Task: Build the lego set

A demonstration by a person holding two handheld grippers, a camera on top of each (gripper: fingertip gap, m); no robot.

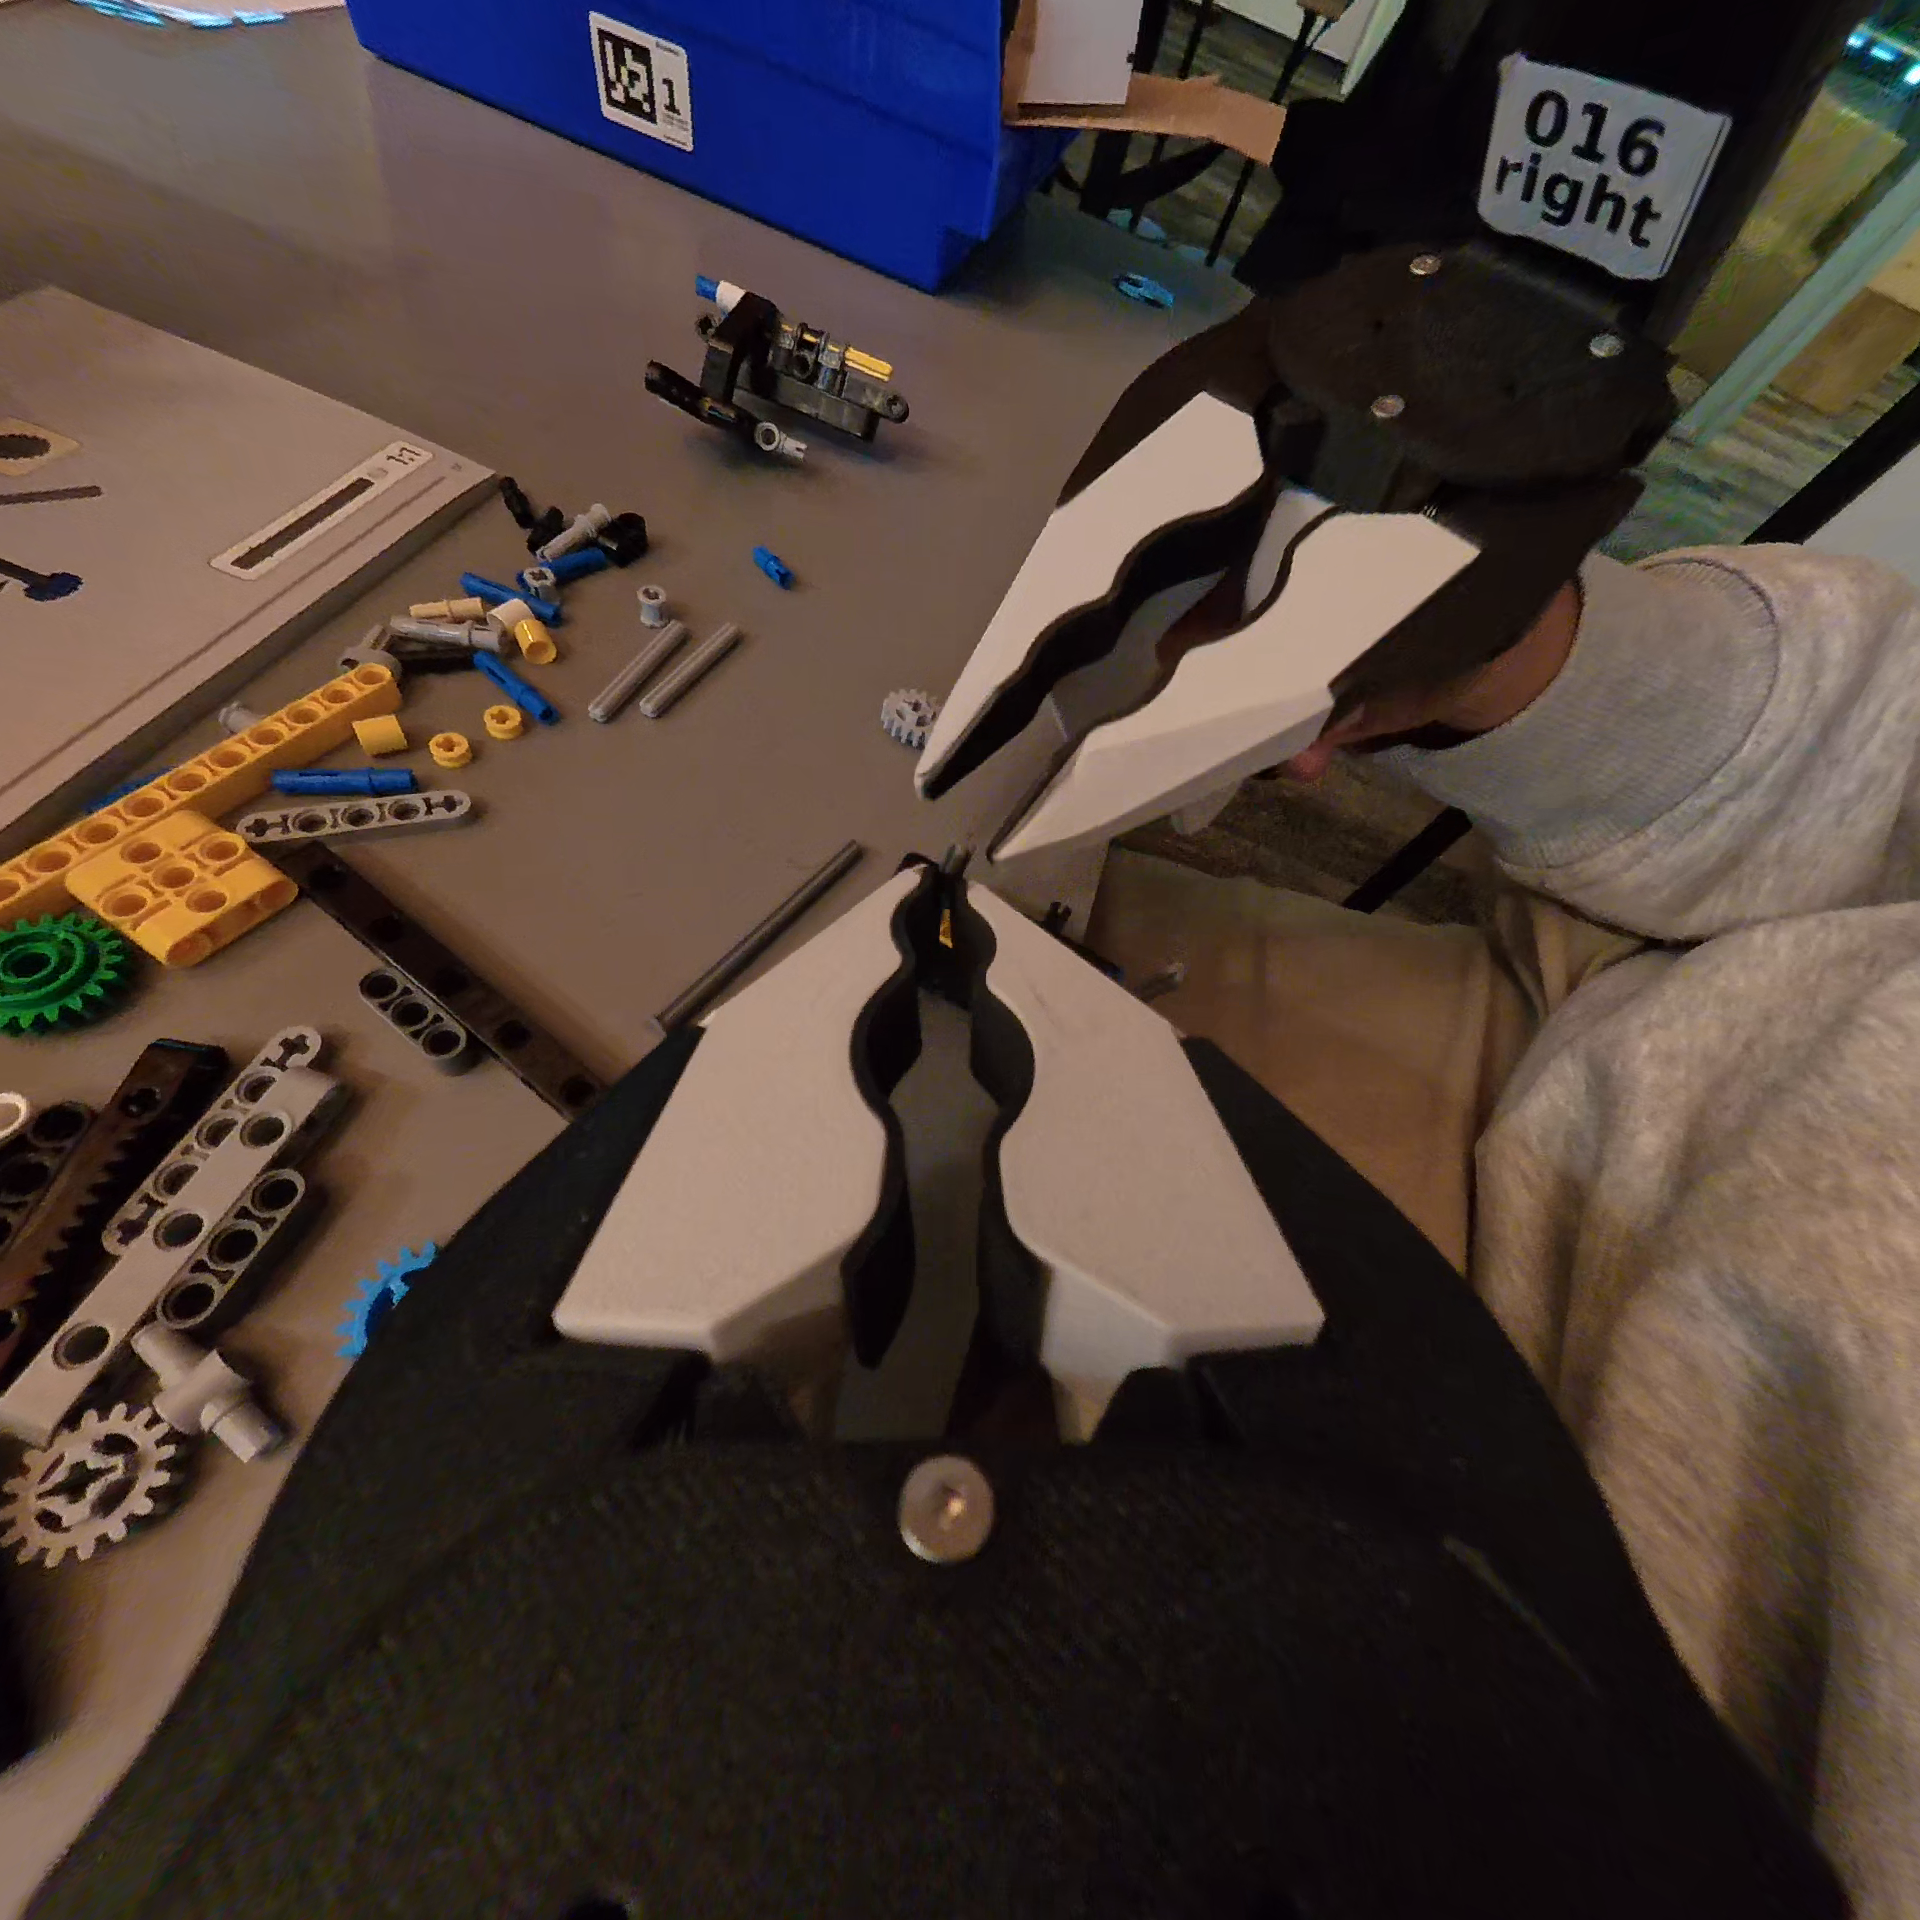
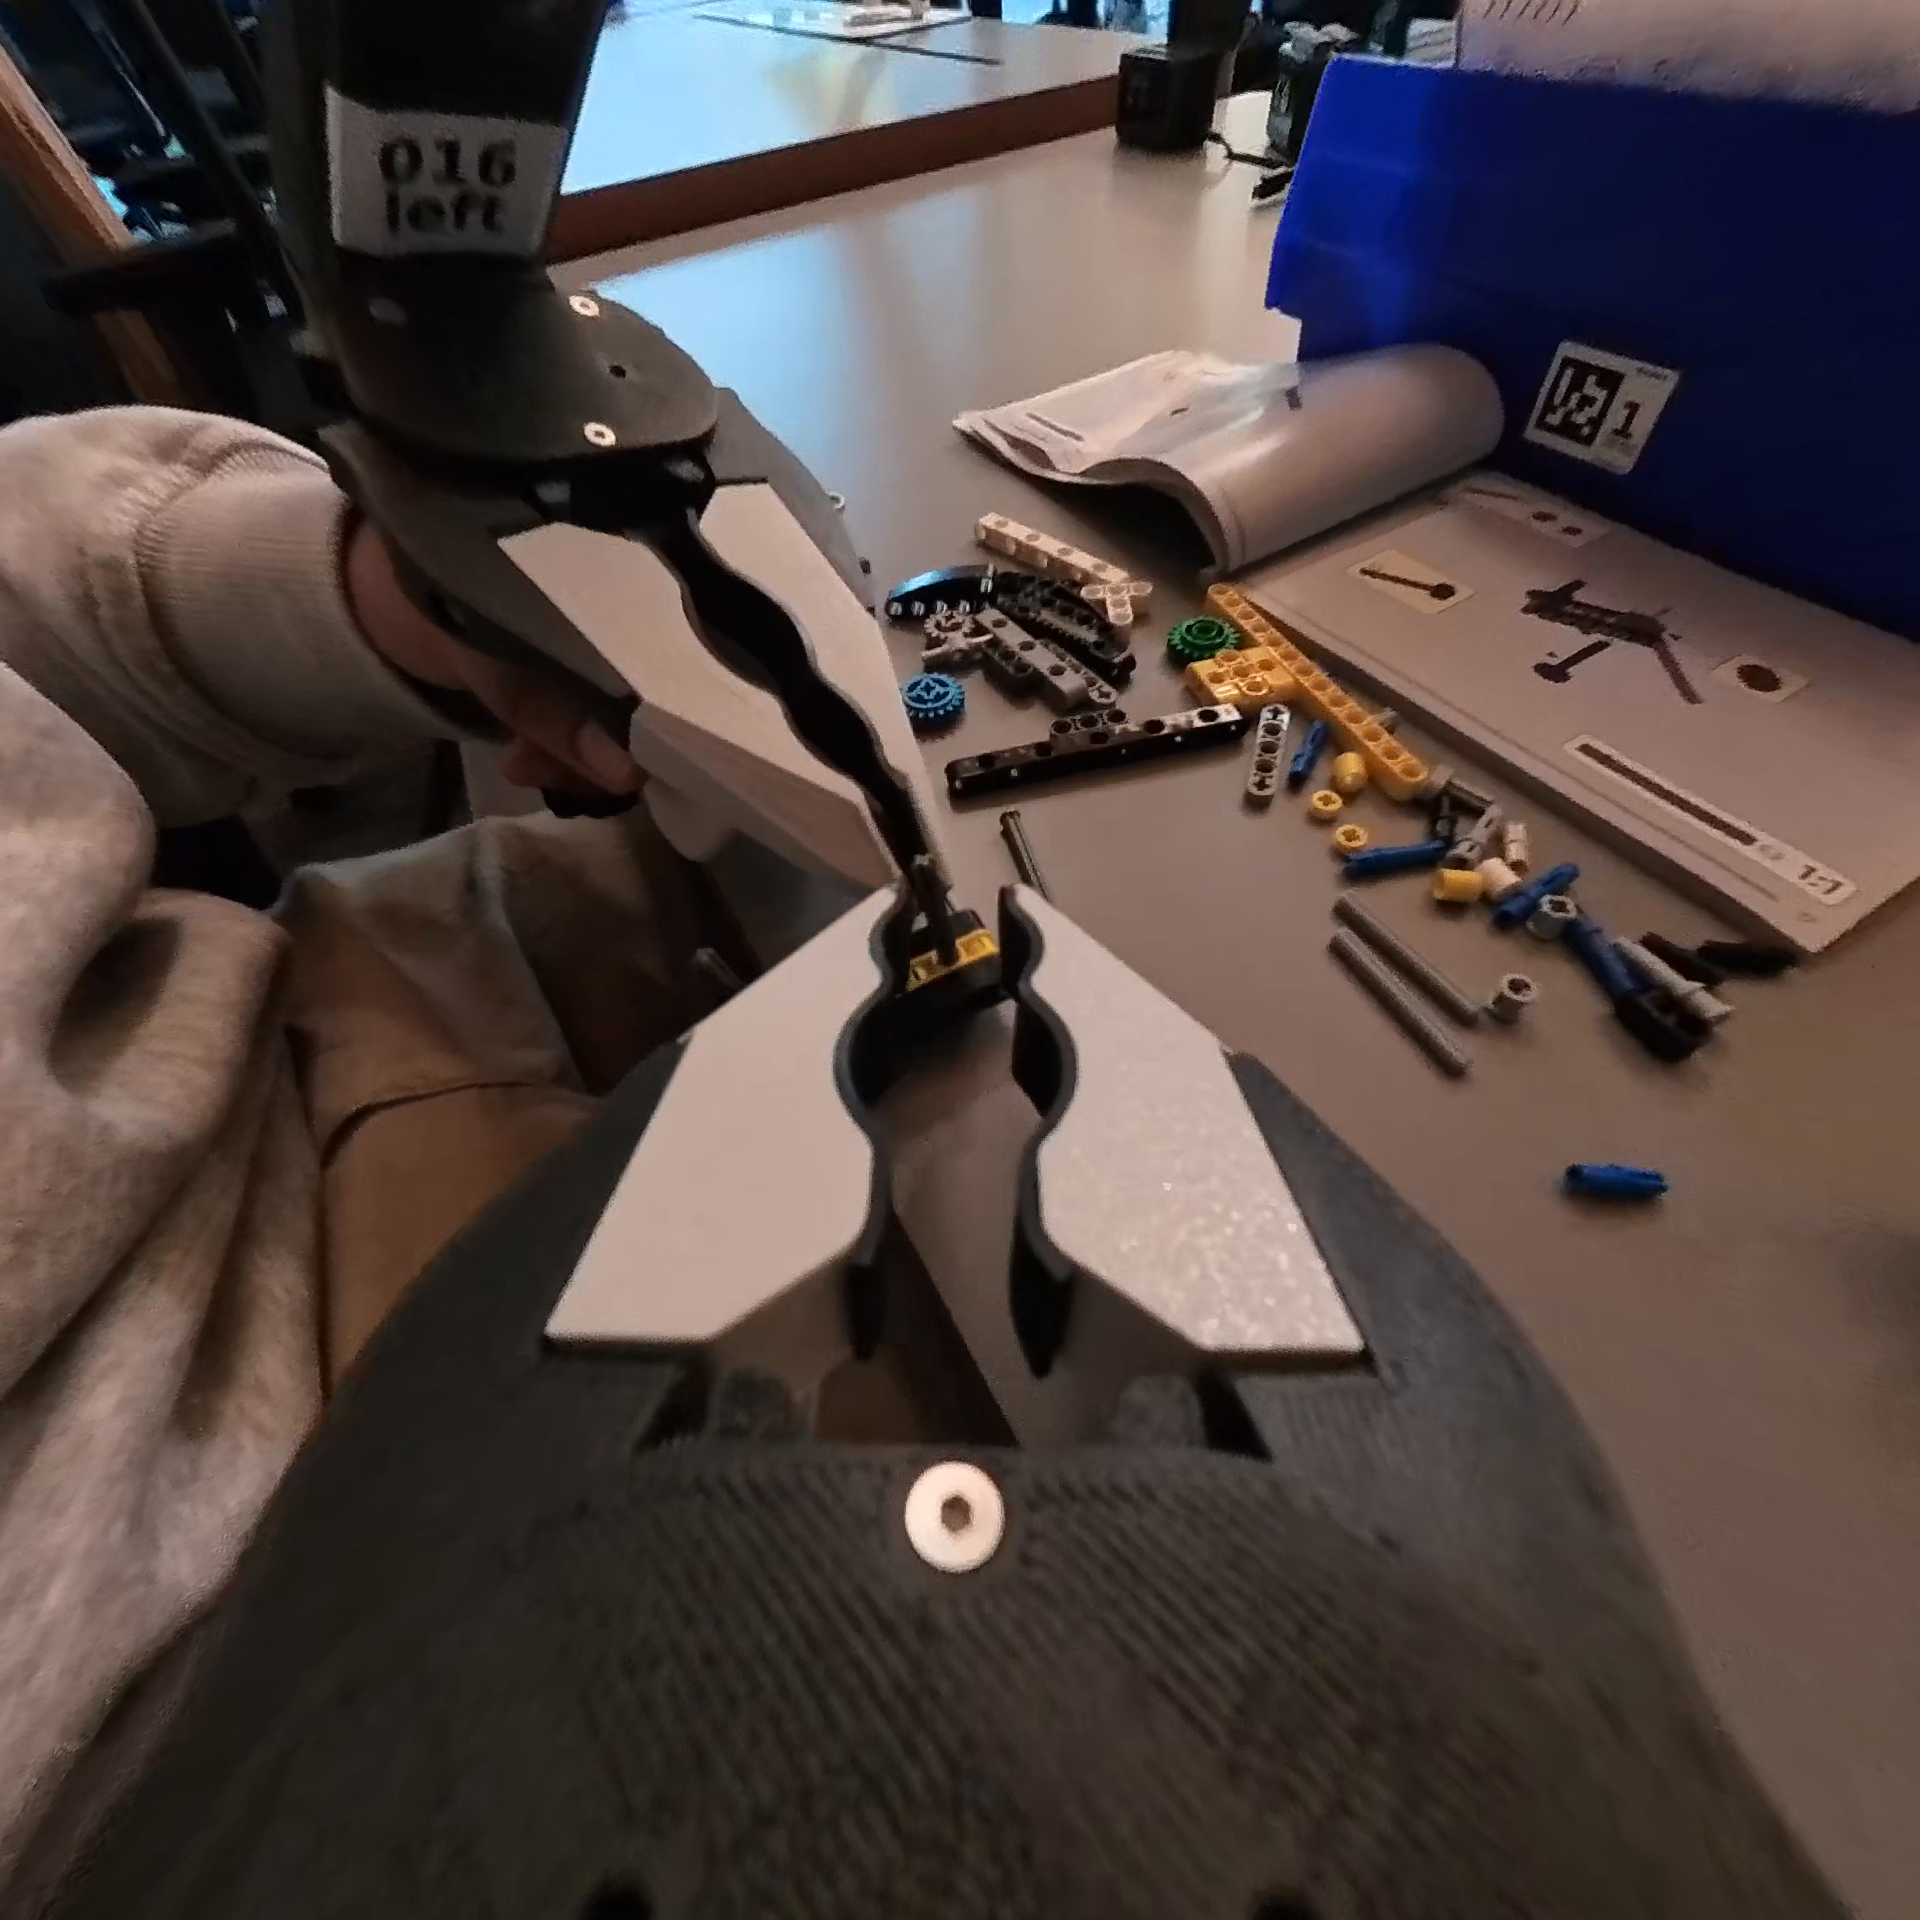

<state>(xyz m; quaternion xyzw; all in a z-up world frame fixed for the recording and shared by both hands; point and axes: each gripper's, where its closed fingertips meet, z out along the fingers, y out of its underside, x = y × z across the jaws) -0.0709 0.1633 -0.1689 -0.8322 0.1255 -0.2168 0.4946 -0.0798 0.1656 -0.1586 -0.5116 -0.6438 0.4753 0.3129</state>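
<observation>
My left gripper and right gripper meet tip to tip over the table's near edge. The right gripper is shut on a small black and yellow piece. The left gripper comes in from the upper left, shut on a thin black pin that touches the top of that piece. In the left wrist view the right gripper reaches down from the upper right, and a bit of yellow shows between my left fingers. A black sub-assembly lies farther back on the table.
Loose parts lie on the table: yellow beams, a green gear, grey axles, a dark axle, blue pins. An open instruction booklet and a blue bin stand behind. A person's grey sleeves and lap are close. The tips of both grippers are at nearly the same place. Left tips and right tips are each some 20 cm from the black sub-assembly.
</observation>
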